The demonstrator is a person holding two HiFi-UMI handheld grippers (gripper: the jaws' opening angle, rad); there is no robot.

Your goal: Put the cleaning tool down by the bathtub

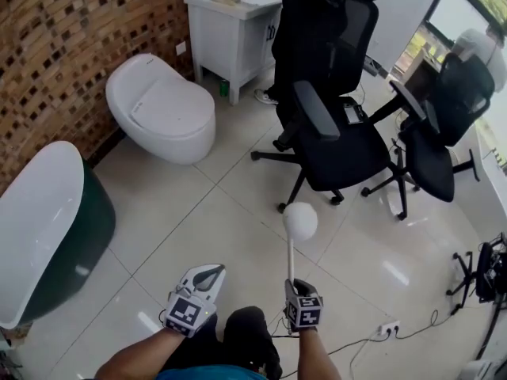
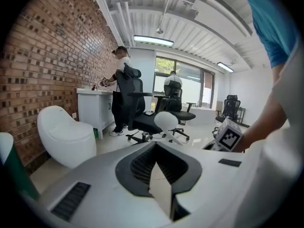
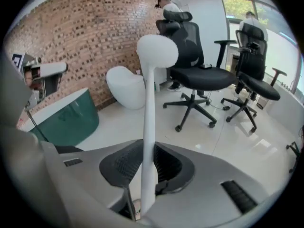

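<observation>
**Right gripper** (image 1: pixel 303 305): nearest the lower frame edge, held in the person's right hand. The jaws are clamped on the lower handle of the cleaning tool (image 1: pixel 299 222).

**Cleaning tool, position:** the handle rises straight out of the right gripper's jaws and points away from the person. The head is held in the air above the bare tile floor (image 1: pixel 238 212). It is well apart from the bathtub (image 1: pixel 40 212), which stands to the left.

**Left gripper** (image 1: pixel 196 291): just beside the right gripper, to its left. The jaws are closed tip to tip with nothing between them.

**Obscured:** the bottom end of the handle is sunk between the jaw pads. The bathtub is cut off by the left frame edge. The head's surface texture cannot be made out.

**Cleaning tool, appearance:** all white, with a slim straight handle and a rounded, ball-like head.

**Bathtub:** white rim and inside, dark green outer wall.

**Beyond:** a white toilet (image 1: pixel 162 109) stands against the brick wall (image 1: pixel 63 46). There are two black office chairs (image 1: pixel 333 125), and a white cabinet (image 1: pixel 230 30) with a person standing at it.
</observation>
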